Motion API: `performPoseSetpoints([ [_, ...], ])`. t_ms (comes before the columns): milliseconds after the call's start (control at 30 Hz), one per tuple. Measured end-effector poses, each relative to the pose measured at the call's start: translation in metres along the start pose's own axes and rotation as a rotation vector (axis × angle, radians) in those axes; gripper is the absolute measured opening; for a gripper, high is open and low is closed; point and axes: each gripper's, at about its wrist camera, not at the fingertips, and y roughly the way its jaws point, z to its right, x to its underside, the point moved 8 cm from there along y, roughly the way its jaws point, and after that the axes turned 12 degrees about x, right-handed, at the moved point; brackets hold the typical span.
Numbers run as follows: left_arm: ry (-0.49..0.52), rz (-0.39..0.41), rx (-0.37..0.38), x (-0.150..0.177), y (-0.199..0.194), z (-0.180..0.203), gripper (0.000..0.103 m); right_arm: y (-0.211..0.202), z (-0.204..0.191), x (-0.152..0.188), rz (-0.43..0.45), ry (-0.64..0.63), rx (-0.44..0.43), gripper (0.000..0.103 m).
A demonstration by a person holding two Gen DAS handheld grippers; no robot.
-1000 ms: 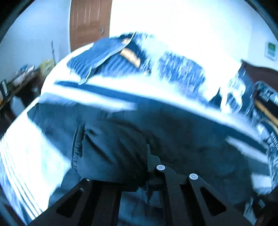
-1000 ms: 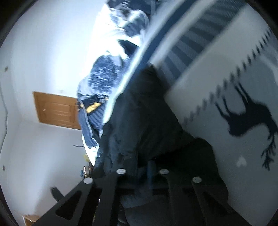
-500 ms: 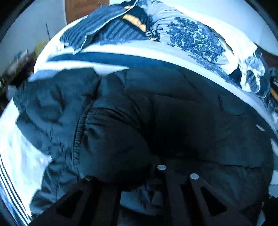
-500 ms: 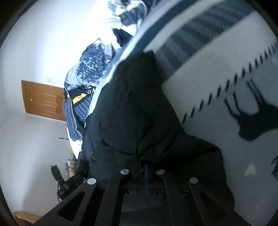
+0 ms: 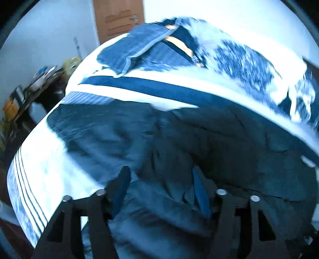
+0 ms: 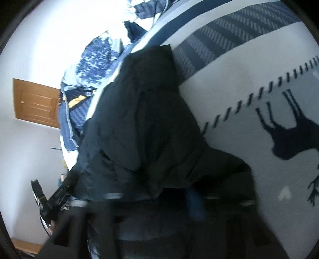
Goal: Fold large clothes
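Note:
A large dark puffer jacket (image 5: 209, 143) lies spread on the bed; it also shows in the right wrist view (image 6: 143, 123), folded over on itself. My left gripper (image 5: 161, 185) is open, its blue-padded fingers (image 5: 121, 183) spread wide just above the jacket's near edge, holding nothing. My right gripper (image 6: 159, 201) is blurred and open, its jaws apart over the jacket's near fold, with one blue pad (image 6: 196, 205) showing. The left gripper's body (image 6: 57, 197) shows at lower left in the right wrist view.
The bed cover (image 6: 249, 83) is white with blue stripes and a dark deer print (image 6: 289, 131). Blue patterned pillows (image 5: 245, 59) and a striped blue garment (image 5: 143, 45) lie at the head. A wooden door (image 5: 118, 18) and a cluttered side table (image 5: 30, 85) stand beyond.
Both grippers have opened and let go of the jacket. The bunched fold held by the left gripper has dropped flat. Both cameras have shifted, with blur.

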Motion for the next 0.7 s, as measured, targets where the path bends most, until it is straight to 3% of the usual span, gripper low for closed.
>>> performPoseSetpoints([
  [100,-0.044,0.049,-0.003,0.018,-0.05,-0.037,0.072,-0.017,-0.009,0.009,0.057,-0.07,0.078,0.084],
  [133,-0.054,0.06,0.003,0.027,-0.067,-0.049,0.078,-0.024,-0.013,0.015,0.074,-0.09,0.091,0.084],
  [167,-0.071,0.072,-0.004,0.039,-0.086,-0.062,0.083,-0.035,-0.02,0.025,0.098,-0.107,0.092,0.084],
  [333,-0.15,0.083,0.027,0.098,-0.14,-0.113,0.084,-0.078,-0.082,0.095,0.153,-0.25,0.019,0.084],
  [500,-0.261,0.086,0.052,0.137,-0.162,-0.154,0.084,-0.106,-0.154,0.187,0.132,-0.47,-0.019,0.084],
  [700,-0.368,0.128,0.116,0.13,-0.169,-0.195,0.084,-0.138,-0.229,0.226,0.196,-0.628,-0.011,0.084],
])
